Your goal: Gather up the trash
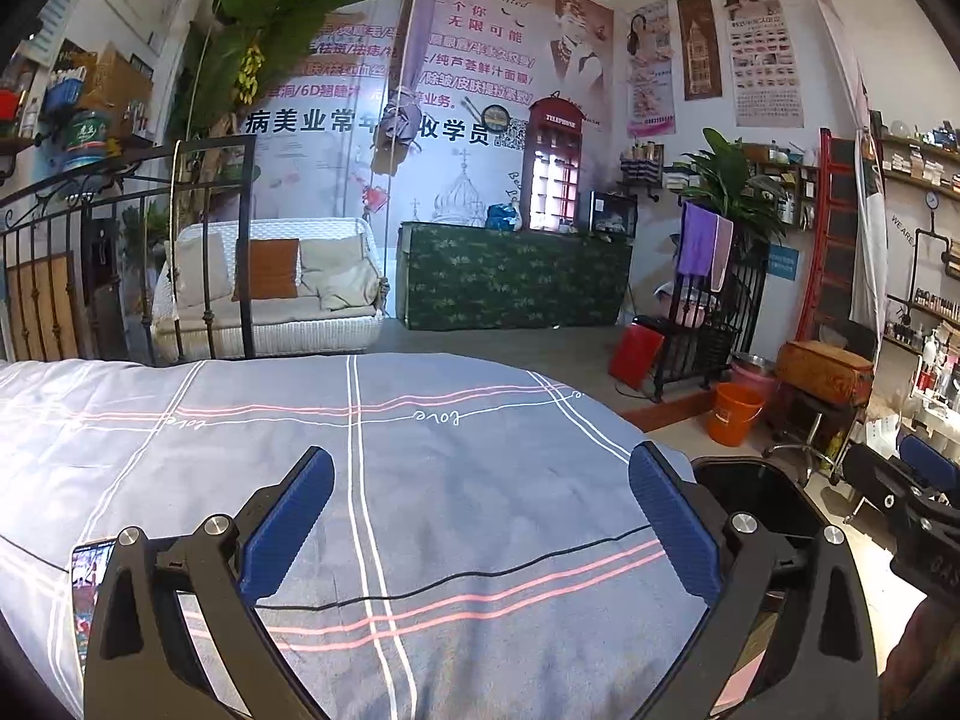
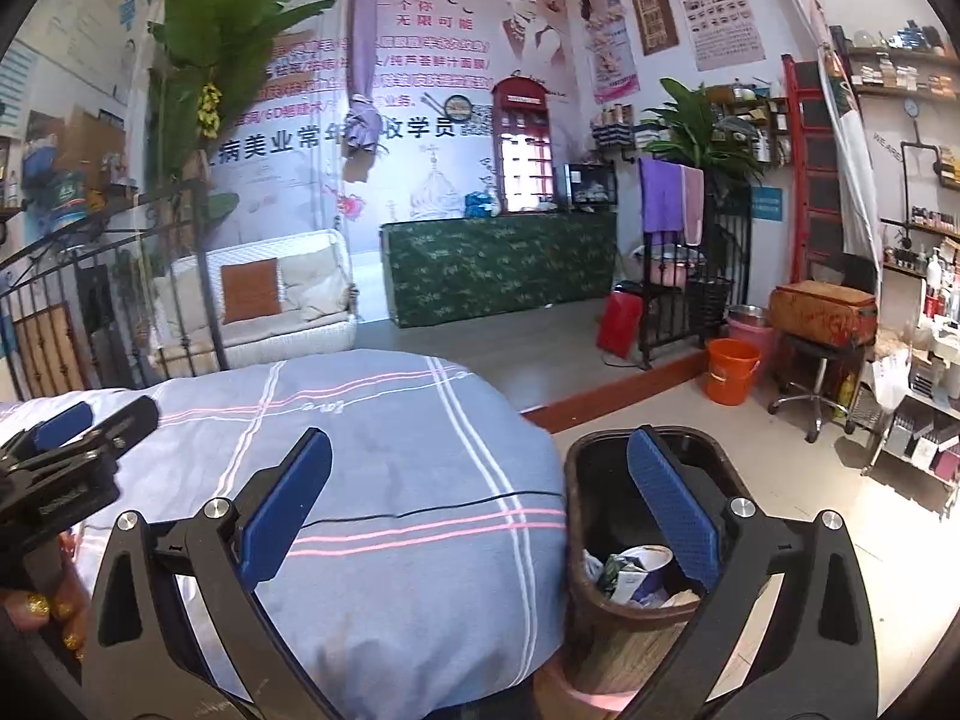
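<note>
Left gripper (image 1: pixel 480 531): jaws wide apart, empty, over bare grey-blue striped bedspread (image 1: pixel 480 420).
Right gripper (image 2: pixel 477 510): jaws spread, empty.
Progress: dark oval plastic bin (image 2: pixel 606 624) under right jaw already holds crumpled trash (image 2: pixel 636 570); apparently finished.

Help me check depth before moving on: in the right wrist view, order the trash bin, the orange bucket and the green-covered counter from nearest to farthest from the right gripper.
1. Trash bin, directly under the right gripper.
2. Orange bucket, on the floor, right.
3. Green-covered counter, against the back wall.
</note>
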`<state>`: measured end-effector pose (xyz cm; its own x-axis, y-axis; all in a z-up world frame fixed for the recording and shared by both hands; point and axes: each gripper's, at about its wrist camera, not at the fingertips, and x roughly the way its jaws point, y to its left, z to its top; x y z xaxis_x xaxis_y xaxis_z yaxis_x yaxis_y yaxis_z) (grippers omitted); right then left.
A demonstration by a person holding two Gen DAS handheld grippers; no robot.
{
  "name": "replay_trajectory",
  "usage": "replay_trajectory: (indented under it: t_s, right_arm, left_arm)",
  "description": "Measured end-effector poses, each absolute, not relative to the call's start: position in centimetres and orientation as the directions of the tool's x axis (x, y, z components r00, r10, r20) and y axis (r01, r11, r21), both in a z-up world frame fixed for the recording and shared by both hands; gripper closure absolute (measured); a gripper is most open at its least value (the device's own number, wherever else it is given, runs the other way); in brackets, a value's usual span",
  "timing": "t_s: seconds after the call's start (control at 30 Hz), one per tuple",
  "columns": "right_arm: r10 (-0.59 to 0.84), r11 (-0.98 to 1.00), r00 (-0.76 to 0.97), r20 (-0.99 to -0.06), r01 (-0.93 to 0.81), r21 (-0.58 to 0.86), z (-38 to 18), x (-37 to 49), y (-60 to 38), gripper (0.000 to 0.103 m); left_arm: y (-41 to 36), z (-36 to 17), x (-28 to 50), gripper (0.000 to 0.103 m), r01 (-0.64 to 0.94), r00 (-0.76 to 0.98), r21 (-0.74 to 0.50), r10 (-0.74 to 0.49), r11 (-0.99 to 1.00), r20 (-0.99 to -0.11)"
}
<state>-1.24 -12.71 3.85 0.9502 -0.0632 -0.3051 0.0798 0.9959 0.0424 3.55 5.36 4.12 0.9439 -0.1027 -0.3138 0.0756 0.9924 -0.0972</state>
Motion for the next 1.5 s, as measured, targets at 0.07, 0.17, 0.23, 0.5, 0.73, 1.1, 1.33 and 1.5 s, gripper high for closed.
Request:
replay_trajectory:
  t_s: [0.07,0.17,0.23,0.5,0.73,1.1,1.33,1.5]
  right_arm:
    - [-0.087,0.996,0.957,-0.277,0.091,0.001,4.0,-2.0,-12.0,0.006]
    - [-0.088,0.996,0.964,-0.252,0.09,-0.002,4.4,-3.1,-11.7,0.006]
    - [-0.088,0.996,0.965,-0.247,0.091,0.002,4.6,-3.5,-11.6,0.006]
    - [-0.096,0.995,0.965,-0.245,0.1,0.006,4.9,-3.4,-12.0,0.006]
    - [-0.096,0.995,0.961,-0.257,0.103,0.013,4.8,-3.2,-12.2,0.006]
    - [-0.098,0.994,0.961,-0.259,0.108,0.024,4.8,-3.3,-12.3,0.006]
    - [-0.099,0.994,0.959,-0.264,0.11,0.026,4.7,-3.2,-12.4,0.006]
    - [-0.098,0.994,0.958,-0.27,0.11,0.028,4.5,-3.0,-12.5,0.006]
  left_arm:
    - [5.4,4.1,3.2,0.006,0.068,0.944,-0.095,-0.095,0.993,-0.316]
    - [5.6,4.1,2.5,0.006,0.052,0.953,-0.1,-0.08,0.994,-0.293]
    - [5.8,4.1,2.3,0.006,0.049,0.953,-0.099,-0.076,0.994,-0.293]
    - [5.7,4.0,2.1,0.006,0.047,0.956,-0.094,-0.072,0.994,-0.286]
    - [5.8,4.0,1.8,0.006,0.048,0.955,-0.103,-0.076,0.994,-0.287]
    - [5.8,4.1,1.8,0.006,0.049,0.955,-0.099,-0.076,0.994,-0.287]
    - [5.9,4.2,1.9,0.006,0.051,0.954,-0.101,-0.078,0.994,-0.29]
    - [5.8,4.2,1.9,0.006,0.05,0.953,-0.098,-0.077,0.994,-0.294]
